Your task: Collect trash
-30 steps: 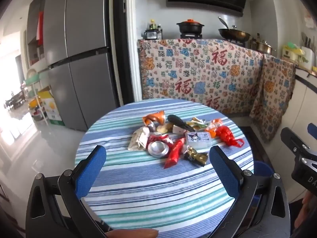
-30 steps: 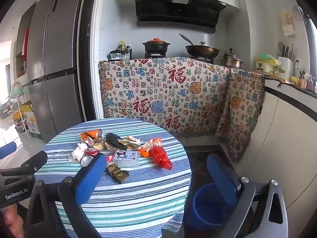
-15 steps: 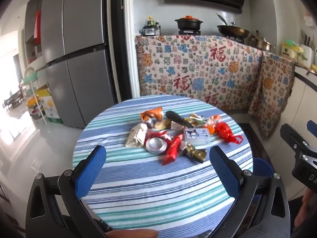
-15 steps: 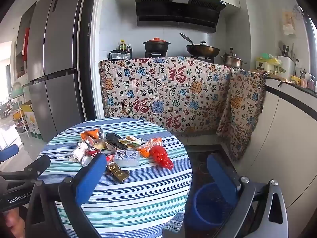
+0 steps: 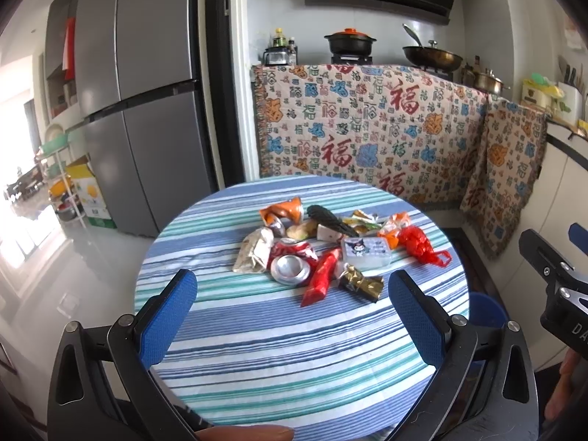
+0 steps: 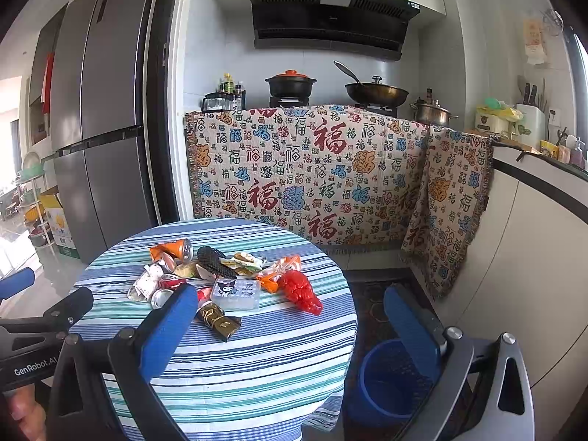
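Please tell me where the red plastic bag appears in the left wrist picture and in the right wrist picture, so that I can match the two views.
Left wrist view: the red plastic bag lies at the right end of the trash pile, right of picture centre.
Right wrist view: the red plastic bag again lies at the pile's right end, near picture centre, towards the table's right edge.
Shared landmark: the clear box with a cartoon sticker, just left of the bag in both.

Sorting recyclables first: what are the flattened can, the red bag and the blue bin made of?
Flattened can: likely aluminium, with a shiny silver end. Red bag: apparently thin glossy plastic, crinkled and translucent. Blue bin: probably rigid plastic, uniformly coloured.
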Demonstrator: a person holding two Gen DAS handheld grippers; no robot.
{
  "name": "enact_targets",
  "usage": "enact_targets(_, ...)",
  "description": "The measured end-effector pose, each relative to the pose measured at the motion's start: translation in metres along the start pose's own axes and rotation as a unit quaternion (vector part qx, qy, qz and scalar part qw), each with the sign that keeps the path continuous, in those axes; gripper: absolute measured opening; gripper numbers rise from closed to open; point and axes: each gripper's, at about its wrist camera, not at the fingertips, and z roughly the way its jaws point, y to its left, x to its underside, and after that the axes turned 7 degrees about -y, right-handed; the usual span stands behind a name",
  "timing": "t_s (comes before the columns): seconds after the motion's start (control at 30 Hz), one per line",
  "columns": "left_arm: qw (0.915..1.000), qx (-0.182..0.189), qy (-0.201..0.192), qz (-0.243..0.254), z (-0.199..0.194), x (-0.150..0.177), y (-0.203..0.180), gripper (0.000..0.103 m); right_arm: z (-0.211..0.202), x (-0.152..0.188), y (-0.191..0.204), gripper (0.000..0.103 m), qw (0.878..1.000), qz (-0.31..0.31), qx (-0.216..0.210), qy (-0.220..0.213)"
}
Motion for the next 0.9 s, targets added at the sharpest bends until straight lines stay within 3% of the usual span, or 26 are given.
enact_targets(0.9, 1.0, -0.002, -0.001, -0.001, 0.001, -0.003, 0.0046, 0.103, -0.0004, -0.0016, 0.0035, 0.103, 1.0, 0.001, 0.002, 0.003)
